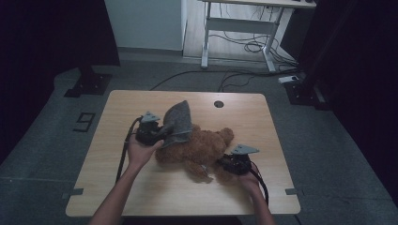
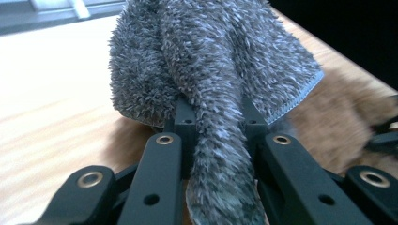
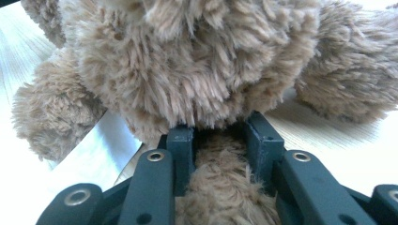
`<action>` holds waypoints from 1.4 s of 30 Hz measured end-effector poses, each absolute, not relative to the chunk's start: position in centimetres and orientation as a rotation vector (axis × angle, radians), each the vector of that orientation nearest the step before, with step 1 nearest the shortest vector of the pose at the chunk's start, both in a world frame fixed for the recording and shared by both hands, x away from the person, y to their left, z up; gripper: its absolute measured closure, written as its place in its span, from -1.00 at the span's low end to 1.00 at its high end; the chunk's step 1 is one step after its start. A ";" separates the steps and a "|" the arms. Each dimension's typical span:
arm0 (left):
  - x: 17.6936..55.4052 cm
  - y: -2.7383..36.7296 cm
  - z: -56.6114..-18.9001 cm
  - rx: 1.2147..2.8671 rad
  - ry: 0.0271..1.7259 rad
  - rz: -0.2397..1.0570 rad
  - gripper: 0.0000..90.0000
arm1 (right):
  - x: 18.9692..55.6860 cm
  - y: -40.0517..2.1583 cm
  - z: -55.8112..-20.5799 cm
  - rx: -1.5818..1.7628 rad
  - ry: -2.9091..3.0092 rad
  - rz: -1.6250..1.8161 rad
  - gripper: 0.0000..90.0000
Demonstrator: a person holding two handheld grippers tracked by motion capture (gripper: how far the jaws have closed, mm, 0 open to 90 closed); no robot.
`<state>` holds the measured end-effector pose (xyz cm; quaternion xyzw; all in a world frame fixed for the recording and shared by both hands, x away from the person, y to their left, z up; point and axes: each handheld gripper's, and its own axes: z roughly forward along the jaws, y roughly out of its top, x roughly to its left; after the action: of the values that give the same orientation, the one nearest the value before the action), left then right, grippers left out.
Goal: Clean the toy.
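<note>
A brown plush teddy bear lies in the middle of the wooden table. A grey fuzzy cloth is draped over the bear's left part and lifted at one edge. My left gripper is shut on that cloth; in the left gripper view the cloth is bunched between the jaws and hangs over the bear. My right gripper is shut on the bear at its near right side; in the right gripper view brown fur is pinched between the jaws.
A round cable hole sits at the table's far edge. Beyond the table stand a white desk frame and loose cables on the floor. Dark stand bases flank the table on both sides.
</note>
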<state>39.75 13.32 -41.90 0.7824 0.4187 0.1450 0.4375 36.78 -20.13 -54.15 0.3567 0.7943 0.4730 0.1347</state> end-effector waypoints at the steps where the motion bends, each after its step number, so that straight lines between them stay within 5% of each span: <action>1: 39.9 12.5 -41.9 1.966 1.036 0.367 0.67 | 36.8 -20.2 -54.2 1.030 2.302 1.370 0.49; 5: 40.7 10.9 -44.2 2.069 1.055 0.388 0.66 | 36.8 -20.2 -54.2 1.026 2.300 1.373 0.48; 11: 40.8 12.6 -45.6 2.000 1.091 0.271 0.68 | 36.7 -20.1 -54.1 1.022 2.305 1.373 0.44; 20: 39.0 13.3 -47.2 1.964 1.075 0.255 0.71 | 36.5 -21.6 -53.2 1.084 2.306 1.410 0.01; 28: 37.2 13.3 -47.9 1.952 1.033 0.285 0.71 | 35.8 -23.1 -50.1 1.132 2.143 1.509 -0.13; 42: 36.1 13.6 -48.1 1.937 1.024 0.282 0.71 | 38.6 -18.9 -48.3 1.119 2.222 1.475 -0.35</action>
<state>36.06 13.61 -48.13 0.7834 0.4140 0.1140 0.4494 38.57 -18.89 -48.29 0.3838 0.7623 0.5061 0.1245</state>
